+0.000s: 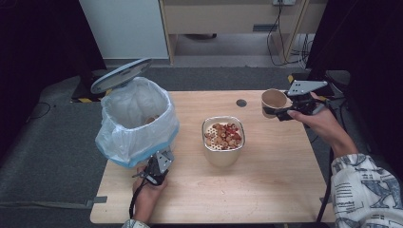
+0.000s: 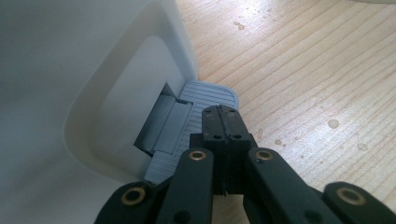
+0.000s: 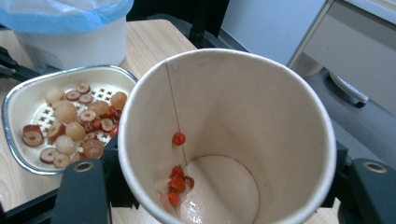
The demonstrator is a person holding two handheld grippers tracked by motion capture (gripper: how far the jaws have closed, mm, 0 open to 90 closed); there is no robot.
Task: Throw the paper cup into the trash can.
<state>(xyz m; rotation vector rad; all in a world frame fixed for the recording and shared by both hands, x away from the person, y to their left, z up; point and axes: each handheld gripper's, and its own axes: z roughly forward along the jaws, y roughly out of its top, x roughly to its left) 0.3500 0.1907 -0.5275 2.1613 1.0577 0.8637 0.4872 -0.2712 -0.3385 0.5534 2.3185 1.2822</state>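
While tilted, paper cup shows few red berries.

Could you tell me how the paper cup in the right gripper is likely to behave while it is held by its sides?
The paper cup looks thin-walled with a visible seam, so it may buckle if squeezed hard. It holds little beyond a few red berries, so it is probably very light. Tilted as it is, those could roll out.

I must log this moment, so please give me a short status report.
Left gripper shut, jaws pressing the bin pedal; bin lid up. Right gripper shut on paper cup, few red berries inside. Strainer bowl between them; path clear.
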